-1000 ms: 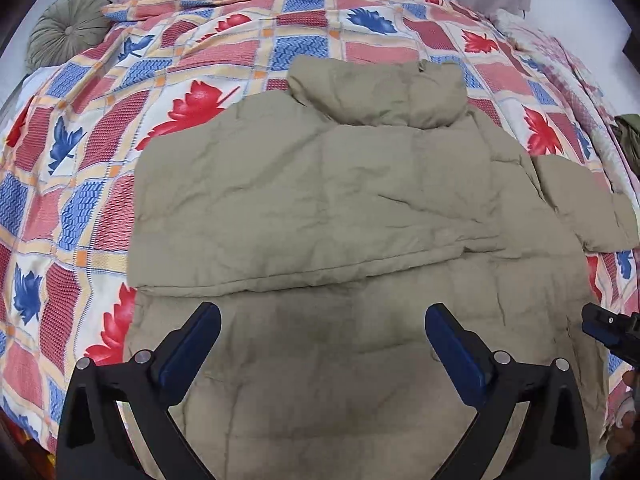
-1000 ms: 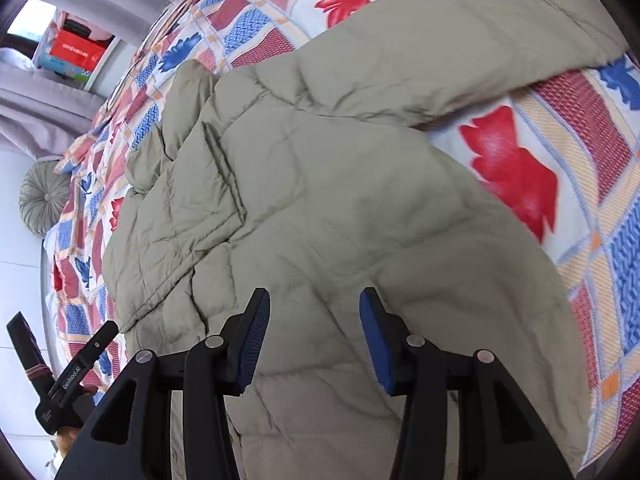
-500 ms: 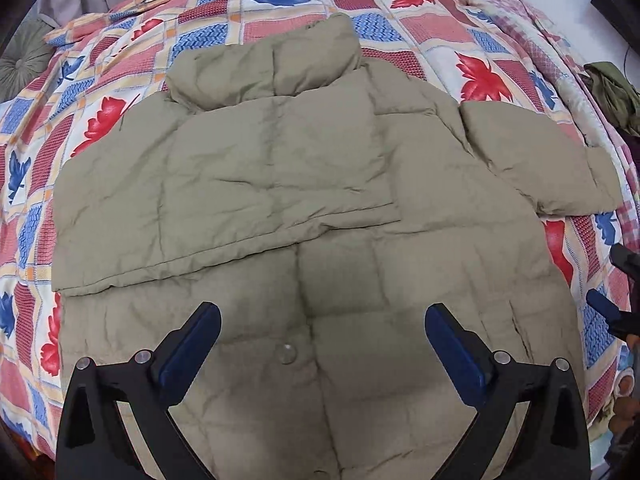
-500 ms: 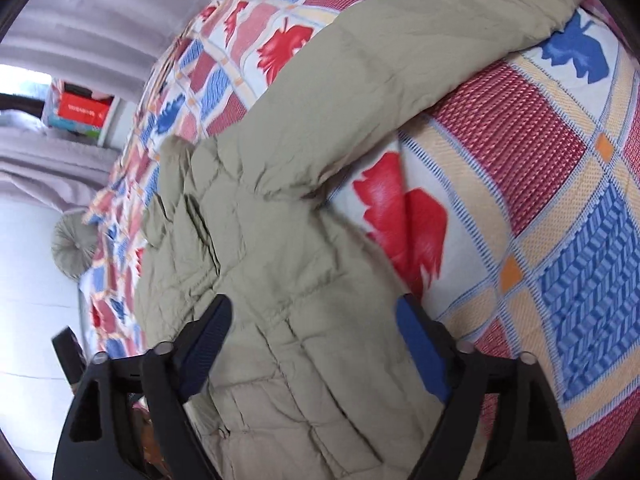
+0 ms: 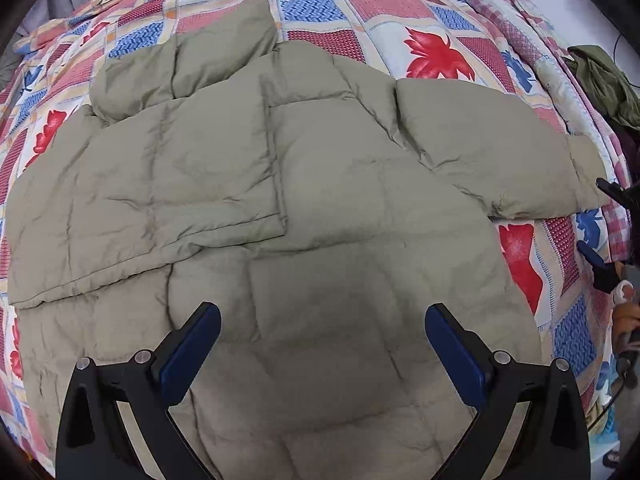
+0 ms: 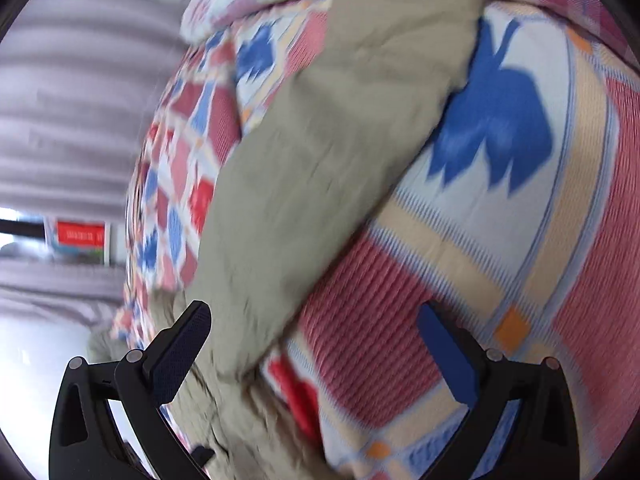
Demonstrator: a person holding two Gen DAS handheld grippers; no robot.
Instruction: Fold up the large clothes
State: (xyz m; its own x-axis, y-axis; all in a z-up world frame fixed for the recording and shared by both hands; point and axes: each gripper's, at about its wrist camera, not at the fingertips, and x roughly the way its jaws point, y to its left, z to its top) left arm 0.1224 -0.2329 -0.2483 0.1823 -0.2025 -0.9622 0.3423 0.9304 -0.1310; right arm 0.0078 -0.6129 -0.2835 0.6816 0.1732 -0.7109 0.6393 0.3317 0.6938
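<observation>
Khaki puffer jacket (image 5: 320, 208) flat on patterned bedspread (image 5: 400, 12), both tools spread wide

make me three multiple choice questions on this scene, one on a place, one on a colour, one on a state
1. Where does the jacket lie?
A. on a patterned bedspread
B. on a hanger
C. in a basket

2. What colour are the pads of the left gripper?
A. red
B. blue
C. yellow

3. How is the sleeve on the image-right side of the left wrist view?
A. folded across the body
B. stretched out sideways on the bedspread
C. clamped in the left gripper

Answers:
1 A, the jacket is spread flat on the leaf-print bedspread.
2 B, both pads show dark blue.
3 B, it extends away from the body, with nothing gripping it.
</observation>
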